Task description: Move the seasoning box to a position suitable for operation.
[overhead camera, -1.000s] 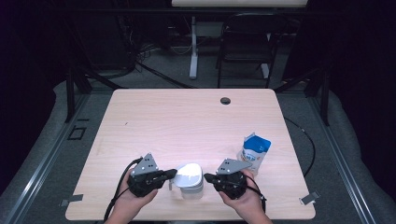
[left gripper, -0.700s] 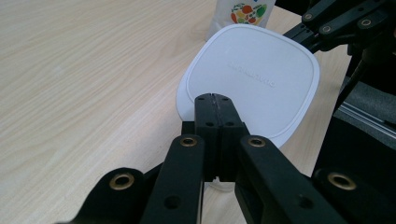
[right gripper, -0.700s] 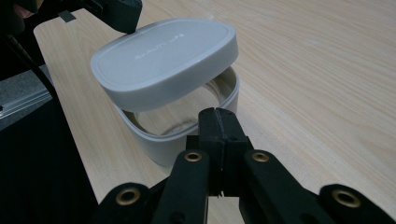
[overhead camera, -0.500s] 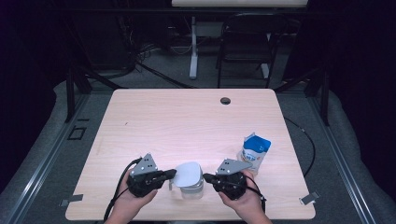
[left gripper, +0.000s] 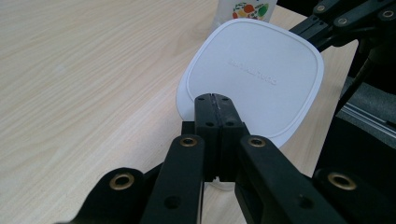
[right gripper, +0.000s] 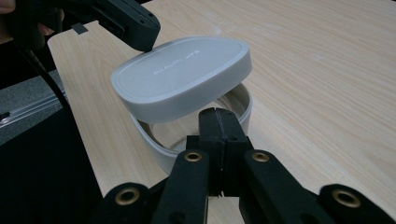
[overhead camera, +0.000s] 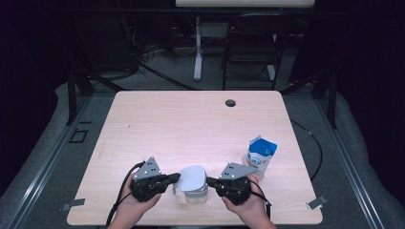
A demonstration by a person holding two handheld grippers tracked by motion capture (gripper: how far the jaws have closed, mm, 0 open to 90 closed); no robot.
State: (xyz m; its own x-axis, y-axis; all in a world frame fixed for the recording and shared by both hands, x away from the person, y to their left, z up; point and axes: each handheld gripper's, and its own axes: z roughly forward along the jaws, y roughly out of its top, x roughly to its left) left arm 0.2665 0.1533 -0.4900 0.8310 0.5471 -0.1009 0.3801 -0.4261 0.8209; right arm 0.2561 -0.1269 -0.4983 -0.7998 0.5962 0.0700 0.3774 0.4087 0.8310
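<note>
Left gripper [overhead camera: 175,179] faces right gripper [overhead camera: 210,181] (both jaws closed)

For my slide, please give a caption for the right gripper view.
White rounded plastic lid lifted askew above clear plastic container on wooden table.

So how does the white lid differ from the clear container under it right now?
The white lid is opaque, the clear container see-through. The lid sits tilted, raised on one side, while the container stands flat on the table. The left gripper is at the lid's edge; the right gripper is at the container's rim. Both share a rounded-square outline.
</note>
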